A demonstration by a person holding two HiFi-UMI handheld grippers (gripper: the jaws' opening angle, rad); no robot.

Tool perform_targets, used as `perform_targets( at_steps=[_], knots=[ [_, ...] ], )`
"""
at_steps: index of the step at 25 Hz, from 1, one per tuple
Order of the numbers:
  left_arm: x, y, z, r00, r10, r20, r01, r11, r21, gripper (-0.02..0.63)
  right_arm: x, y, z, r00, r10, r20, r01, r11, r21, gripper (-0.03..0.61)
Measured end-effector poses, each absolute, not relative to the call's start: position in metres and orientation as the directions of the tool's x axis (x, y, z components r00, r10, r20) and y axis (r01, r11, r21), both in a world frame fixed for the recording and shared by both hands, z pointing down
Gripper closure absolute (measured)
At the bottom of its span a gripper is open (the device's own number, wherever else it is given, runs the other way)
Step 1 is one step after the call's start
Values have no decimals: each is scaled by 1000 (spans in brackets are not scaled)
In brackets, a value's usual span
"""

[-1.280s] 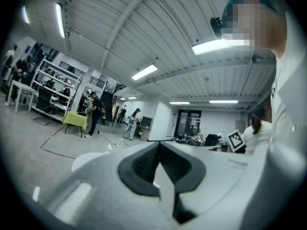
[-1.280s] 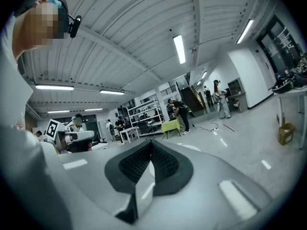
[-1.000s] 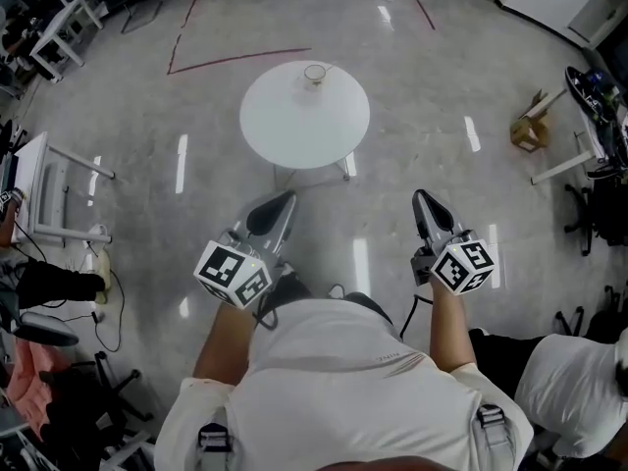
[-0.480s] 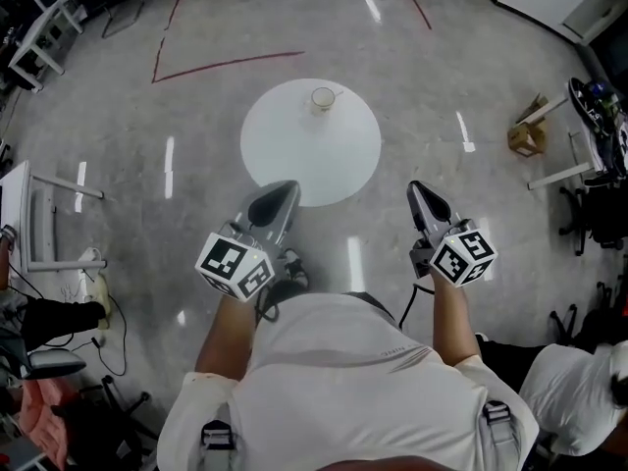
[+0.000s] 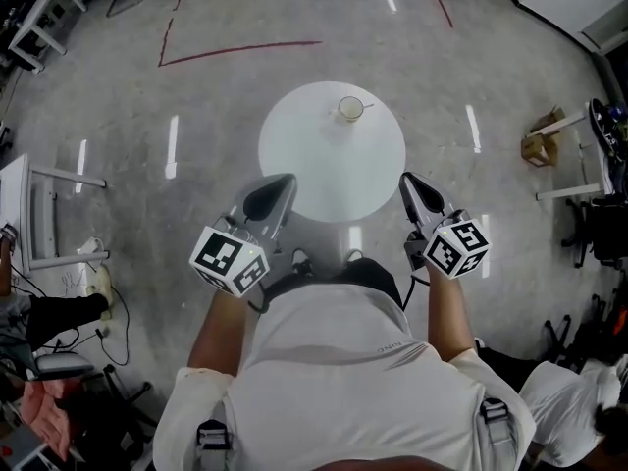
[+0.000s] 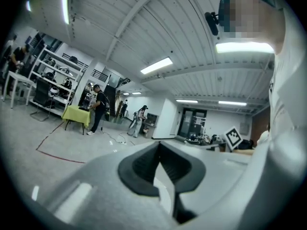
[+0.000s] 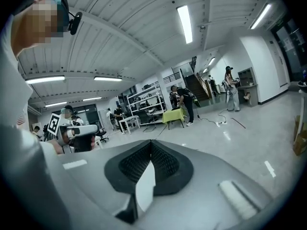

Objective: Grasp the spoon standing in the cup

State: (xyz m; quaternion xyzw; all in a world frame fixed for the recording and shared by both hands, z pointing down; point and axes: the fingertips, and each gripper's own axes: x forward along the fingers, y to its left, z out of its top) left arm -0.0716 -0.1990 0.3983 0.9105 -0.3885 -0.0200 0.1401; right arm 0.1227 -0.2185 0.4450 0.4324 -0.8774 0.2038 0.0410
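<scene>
A small pale cup (image 5: 350, 108) stands near the far edge of a round white table (image 5: 332, 180), with a thin spoon handle (image 5: 364, 104) sticking out of it to the right. My left gripper (image 5: 286, 181) is held over the table's near left edge, jaws together and holding nothing. At the near right edge my right gripper (image 5: 406, 180) is likewise shut and holds nothing. Both grippers point forward and up, well short of the cup. In the left gripper view the left gripper (image 6: 159, 143) and in the right gripper view the right gripper (image 7: 151, 143) show their tips meeting; neither view shows the cup.
Grey polished floor (image 5: 196, 106) with red tape lines (image 5: 235, 49) lies around the table. A white frame (image 5: 44, 204) stands at the left, a small brown box (image 5: 538, 148) and white table legs (image 5: 569, 190) at the right. People stand far off in both gripper views.
The table and cup have come nearer and shifted right in the head view as I walked forward. Both grippers now reach the table's near edge; their jaws stay shut.
</scene>
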Motion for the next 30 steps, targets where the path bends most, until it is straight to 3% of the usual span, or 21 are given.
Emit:
perform_targets(
  at_steps=[7,20,30],
  knots=[
    [-53,-224,400,656,-749,98,-742,-615,267,612,144,-261,470,-634,-703,322,-768,522,-373,574],
    [-31,-248,420,502,-845,184,-850,-442,288,612,140,-359,570,-666,-498,555,-746,459,-483,437],
    [-54,-240,431,395,-888,237,-899,-319,300,612,107,-397,671,-637,-340,692,-769,335,-544,430]
  ],
)
